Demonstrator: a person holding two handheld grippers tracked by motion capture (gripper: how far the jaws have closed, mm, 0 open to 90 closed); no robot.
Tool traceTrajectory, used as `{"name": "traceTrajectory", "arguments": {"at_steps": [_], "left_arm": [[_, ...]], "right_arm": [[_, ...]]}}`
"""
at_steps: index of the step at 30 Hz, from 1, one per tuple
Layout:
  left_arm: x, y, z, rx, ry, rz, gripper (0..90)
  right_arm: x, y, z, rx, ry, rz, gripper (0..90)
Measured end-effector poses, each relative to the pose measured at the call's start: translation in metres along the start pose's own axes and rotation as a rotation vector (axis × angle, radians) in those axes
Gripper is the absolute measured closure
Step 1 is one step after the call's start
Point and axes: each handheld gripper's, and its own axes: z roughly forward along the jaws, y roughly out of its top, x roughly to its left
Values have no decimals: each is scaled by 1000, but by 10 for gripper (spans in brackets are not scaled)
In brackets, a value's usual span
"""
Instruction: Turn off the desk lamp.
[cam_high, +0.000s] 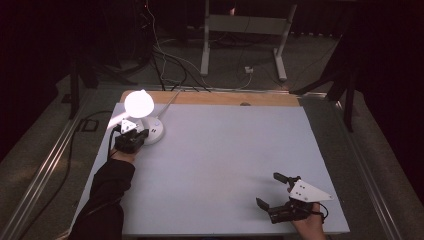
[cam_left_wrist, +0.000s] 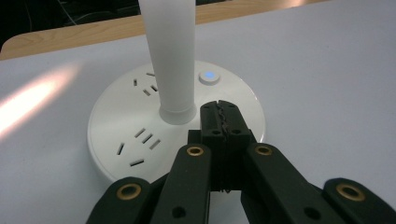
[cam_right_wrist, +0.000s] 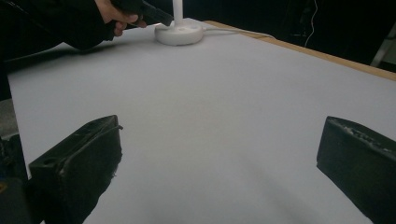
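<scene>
At the lamp base (cam_left_wrist: 177, 135), we hold the left gripper (cam_left_wrist: 219, 122) closed, tip aimed squarely at the button (cam_left_wrist: 208, 76); the right gripper (cam_high: 276, 191) rests open on the tabletop (cam_high: 225, 150).

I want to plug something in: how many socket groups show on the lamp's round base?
2 on the lamp base: one socket group behind the stem, another on the near left. More may hide behind the shut left tongs.

My high view looks forward and down over the whole table (cam_high: 225, 165) | my left gripper view sits close above the lamp base (cam_left_wrist: 177, 126), facing the far edge | my right gripper view looks low across the table | all three share that lamp base.
</scene>
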Motion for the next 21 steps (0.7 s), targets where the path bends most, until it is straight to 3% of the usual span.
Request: {"name": "traceTrajectory", "arguments": {"at_steps": [8,14,17,21], "left_arm": [[-1,-3,3,11,5,10,900],[-3,-2,3,27,12,50,900],[-1,-1,3,29,4,39,900],[0,3,-3,-9,-22,5,900]], "right_arm": [[0,0,0,-1,-1,0,0],[0,0,0,2,0,-2,0],[0,0,0,2,0,1,0],[0,0,0,0,-1,-1,0]]}}
